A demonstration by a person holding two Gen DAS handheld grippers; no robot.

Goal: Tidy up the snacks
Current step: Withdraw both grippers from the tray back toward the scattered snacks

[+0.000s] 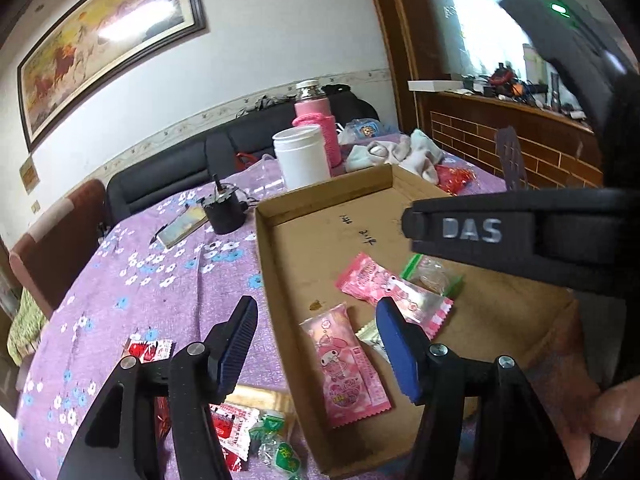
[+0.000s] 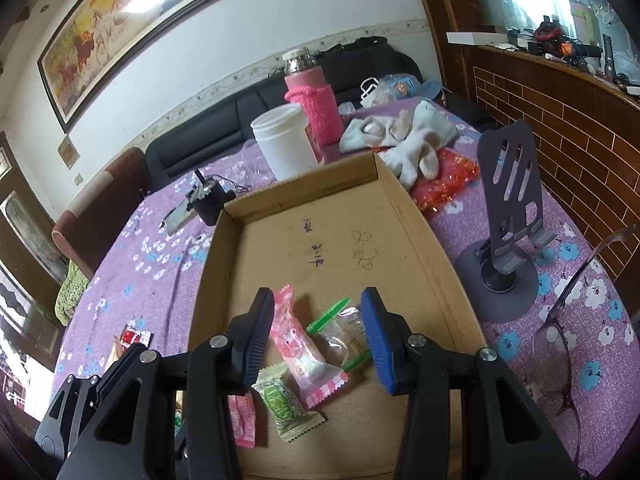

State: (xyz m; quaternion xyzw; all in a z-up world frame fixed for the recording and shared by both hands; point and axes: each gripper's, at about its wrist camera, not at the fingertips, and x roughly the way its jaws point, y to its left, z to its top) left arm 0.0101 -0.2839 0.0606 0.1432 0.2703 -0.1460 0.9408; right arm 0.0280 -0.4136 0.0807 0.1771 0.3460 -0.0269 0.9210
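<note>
Right wrist view: right gripper (image 2: 318, 344) hangs over the near end of the cardboard tray (image 2: 416, 216), jaws apart, nothing pinched. Between and under the fingers lie a long pink packet (image 2: 308, 356), a clear green-edged packet (image 2: 344, 332) and a green sweet (image 2: 286, 404), all flat on the tray floor. A second pink packet (image 2: 243, 420) lies partly under the left finger.

Left wrist view: left gripper (image 1: 320, 344) also stands with jaws apart and empty, straddling the tray's left wall (one finger over the purple tablecloth (image 1: 168, 264), the other over the tray). Unsorted snacks sit outside the tray near the left finger: a red-and-white sachet (image 1: 150, 349), more red-and-white packets (image 1: 236, 426), green-wrapped sweets (image 1: 280, 446).

Risks, as judged:
- Packets in the tray overlap; closing the right jaws here could pinch two at once or drag a neighbour.
- Flat foil wrappers give little edge, so pads may skate over them.
- The left gripper's inner finger could snag the tray wall and shove the tray.
- The two grippers sit close together; a collision looks possible.

View differences: only the left view shows the loose pile beside the tray and the right gripper's body. Only the right shows the phone stand (image 2: 508, 216), the spectacles (image 2: 560, 360) and the writing on the tray floor unobstructed.
</note>
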